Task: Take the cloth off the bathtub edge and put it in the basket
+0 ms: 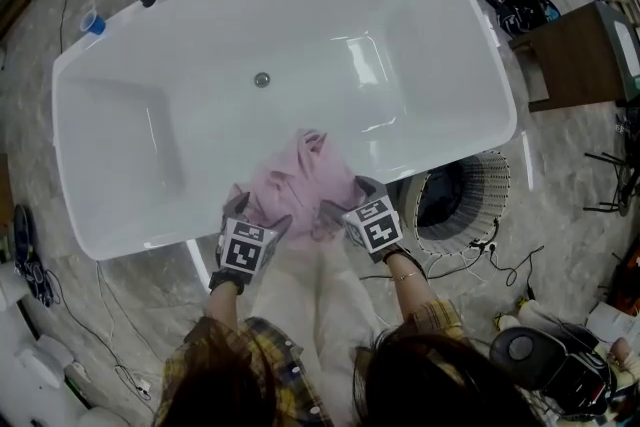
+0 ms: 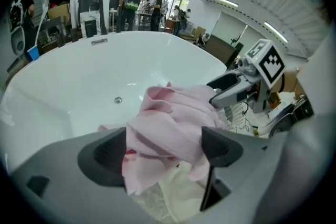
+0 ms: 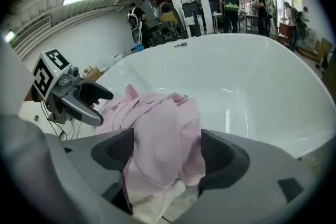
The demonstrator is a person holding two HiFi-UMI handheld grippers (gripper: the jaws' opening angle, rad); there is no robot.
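Pink cloth [image 1: 300, 177] on bathtub edge [image 1: 150, 243]

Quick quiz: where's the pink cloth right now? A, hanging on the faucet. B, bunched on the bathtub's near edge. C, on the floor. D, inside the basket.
B: the pink cloth lies bunched over the bathtub's near edge, between the open jaws of the left gripper and the right gripper; the basket stands beside the tub.

Left gripper [image 1: 258, 215] and right gripper [image 1: 346, 202] angle downward side by side, fingers [image 2: 105, 157] spread.
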